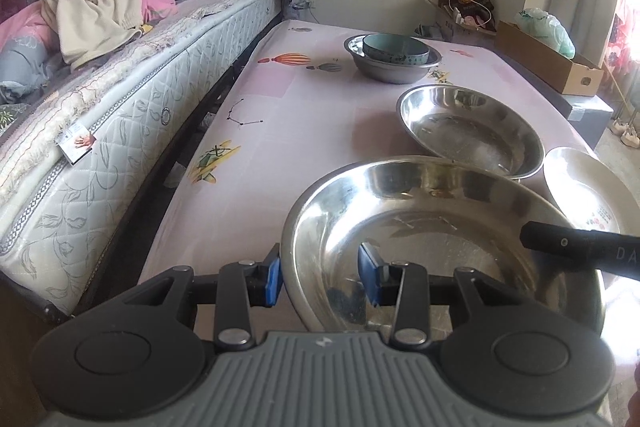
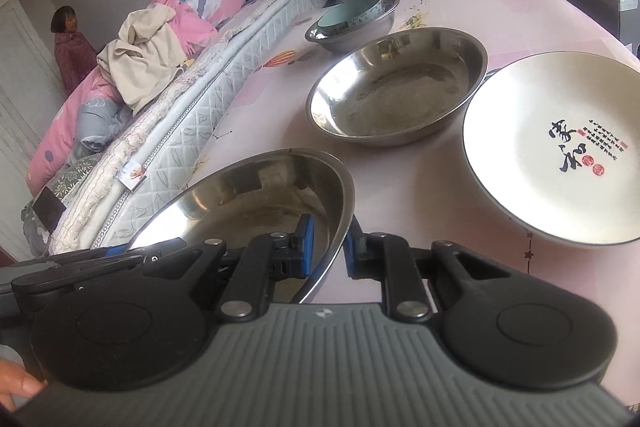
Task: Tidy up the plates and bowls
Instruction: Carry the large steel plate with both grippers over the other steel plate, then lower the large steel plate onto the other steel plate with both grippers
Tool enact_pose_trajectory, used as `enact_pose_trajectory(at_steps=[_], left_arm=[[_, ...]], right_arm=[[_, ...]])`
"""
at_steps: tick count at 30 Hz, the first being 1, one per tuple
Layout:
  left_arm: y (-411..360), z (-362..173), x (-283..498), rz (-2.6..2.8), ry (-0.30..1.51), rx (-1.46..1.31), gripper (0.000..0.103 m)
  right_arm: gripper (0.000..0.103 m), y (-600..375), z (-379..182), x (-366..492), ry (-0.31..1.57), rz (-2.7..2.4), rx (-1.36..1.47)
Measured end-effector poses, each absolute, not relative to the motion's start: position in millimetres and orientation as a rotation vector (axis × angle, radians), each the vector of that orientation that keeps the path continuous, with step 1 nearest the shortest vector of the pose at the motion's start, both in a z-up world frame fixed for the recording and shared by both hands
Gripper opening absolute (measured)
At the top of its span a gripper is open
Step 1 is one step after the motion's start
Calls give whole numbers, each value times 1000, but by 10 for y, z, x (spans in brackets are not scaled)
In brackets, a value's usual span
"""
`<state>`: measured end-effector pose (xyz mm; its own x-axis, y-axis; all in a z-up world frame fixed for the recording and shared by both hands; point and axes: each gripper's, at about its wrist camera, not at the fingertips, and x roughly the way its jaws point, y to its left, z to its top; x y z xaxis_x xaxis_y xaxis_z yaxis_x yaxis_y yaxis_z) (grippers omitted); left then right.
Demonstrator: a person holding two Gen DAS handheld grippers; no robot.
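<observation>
While both grippers grip it from opposite sides, the wide, shallow stainless-steel bowl [image 1: 432, 239] hangs tilted just above the pink patterned tabletop [image 1: 304, 131], its mirror-bright inside scuffed and reflecting the room. The left gripper [image 1: 320, 277] has its blue-padded fingers [image 1: 273, 281] clamped on the bowl's left rim, one outside and one inside. Round, the bowl has no long axis; its open face looks up and slightly away. The right gripper [image 2: 329, 249] has its fingers nearly together, pinching the right rim. Beyond lie a second steel bowl [image 2: 400, 87] and, rightmost, a white ceramic plate with black calligraphy [image 2: 560, 151].
</observation>
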<state>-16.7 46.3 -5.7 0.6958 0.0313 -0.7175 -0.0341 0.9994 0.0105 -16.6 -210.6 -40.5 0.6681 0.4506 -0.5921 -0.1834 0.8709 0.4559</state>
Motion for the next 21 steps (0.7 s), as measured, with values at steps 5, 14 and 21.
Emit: enact_pose_trajectory(at_steps=[5, 14, 21], left_arm=[[346, 80, -76, 26, 774, 8, 40], [63, 201, 206, -8, 755, 13, 40], [-163, 150, 543, -45, 779, 18, 40]], right_arm=[[16, -2193, -251, -135, 728, 359, 387], [16, -2483, -42, 56, 686, 327, 404], [16, -2715, -49, 302, 693, 285, 426]])
